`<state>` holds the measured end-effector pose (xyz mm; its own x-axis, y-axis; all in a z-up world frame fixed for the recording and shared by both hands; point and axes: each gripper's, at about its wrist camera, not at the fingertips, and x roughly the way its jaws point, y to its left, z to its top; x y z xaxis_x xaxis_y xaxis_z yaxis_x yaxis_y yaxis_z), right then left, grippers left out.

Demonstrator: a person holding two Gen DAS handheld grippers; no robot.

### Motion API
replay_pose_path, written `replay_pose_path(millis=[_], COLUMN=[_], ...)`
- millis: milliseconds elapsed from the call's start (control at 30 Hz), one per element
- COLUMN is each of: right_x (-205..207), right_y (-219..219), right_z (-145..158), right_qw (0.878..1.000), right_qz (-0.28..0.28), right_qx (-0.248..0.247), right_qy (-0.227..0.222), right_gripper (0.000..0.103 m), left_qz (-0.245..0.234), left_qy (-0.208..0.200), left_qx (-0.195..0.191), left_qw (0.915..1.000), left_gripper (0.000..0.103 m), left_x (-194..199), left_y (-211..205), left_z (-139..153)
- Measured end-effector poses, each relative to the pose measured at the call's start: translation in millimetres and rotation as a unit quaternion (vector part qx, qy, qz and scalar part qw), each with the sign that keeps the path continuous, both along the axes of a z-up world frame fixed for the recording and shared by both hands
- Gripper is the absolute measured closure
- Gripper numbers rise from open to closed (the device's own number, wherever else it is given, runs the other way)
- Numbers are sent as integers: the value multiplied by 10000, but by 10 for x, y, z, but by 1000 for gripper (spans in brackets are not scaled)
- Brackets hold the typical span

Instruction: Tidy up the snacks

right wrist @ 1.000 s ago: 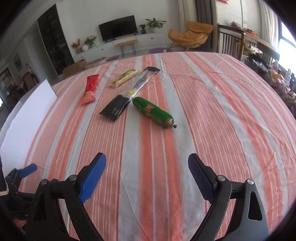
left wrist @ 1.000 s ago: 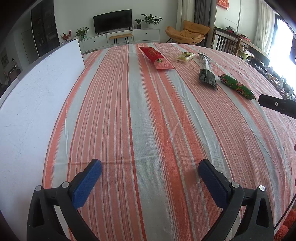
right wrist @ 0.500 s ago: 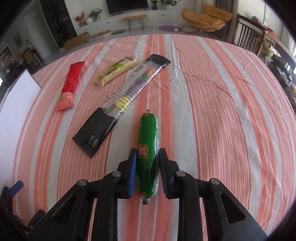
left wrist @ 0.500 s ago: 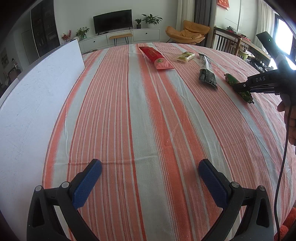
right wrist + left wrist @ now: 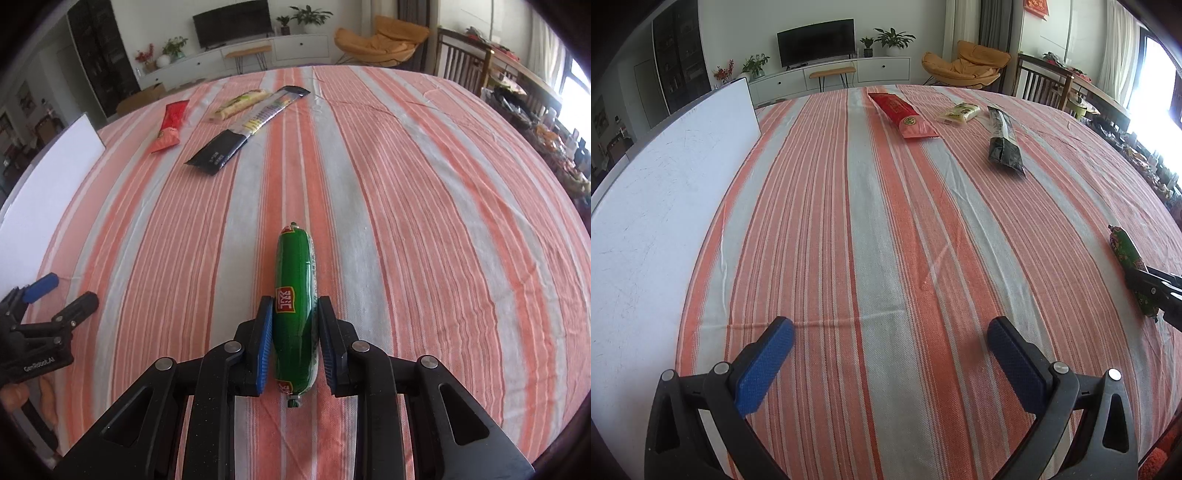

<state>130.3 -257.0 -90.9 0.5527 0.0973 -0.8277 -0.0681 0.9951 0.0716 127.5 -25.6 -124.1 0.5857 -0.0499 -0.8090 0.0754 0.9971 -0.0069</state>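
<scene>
My right fingers (image 5: 295, 332) are clamped on the green sausage (image 5: 295, 291) — it points away from me over the striped surface (image 5: 406, 221). My left fingers (image 5: 886, 354) stand wide apart, nothing between them. Far off lie the red pack (image 5: 168, 127), pale pack (image 5: 240, 103) and black pack (image 5: 236, 140), near one another.

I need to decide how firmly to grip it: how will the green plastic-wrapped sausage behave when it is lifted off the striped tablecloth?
The green plastic-wrapped sausage probably stays fairly stiff: it juts straight beyond the right hand-held gripper without sagging. Its glossy casing looks slippery, so it may slide between the pads. Being round, it would likely roll if dropped on the striped tablecloth.
</scene>
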Motion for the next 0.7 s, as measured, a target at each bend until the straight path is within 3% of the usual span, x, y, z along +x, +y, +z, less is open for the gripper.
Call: replay_pose_path(millis=[100,233,333,700], right_x=[-66,-78,-45,-68], right_y=[72,170,99,73], right_z=[-42,-74,-84,-75], right_qw=[9990,9972,9977,9979], right_qz=[-98,-114,-304,-300], right_qx=[-209,-435,-314,-321], right_qy=[-371,-589,-526,-476], right_gripper=[75,45,35,26], left_qz=[0,0,-1,-2], left_qy=[0,0,0,-1], left_qx=[0,1,1,2], left_qw=[10000,10000,10000,10000], left_gripper=[0,0,0,0], left_x=[0,-1,0,2], left_y=[0,1,1,-1], left_z=[-1,0,-1,-1])
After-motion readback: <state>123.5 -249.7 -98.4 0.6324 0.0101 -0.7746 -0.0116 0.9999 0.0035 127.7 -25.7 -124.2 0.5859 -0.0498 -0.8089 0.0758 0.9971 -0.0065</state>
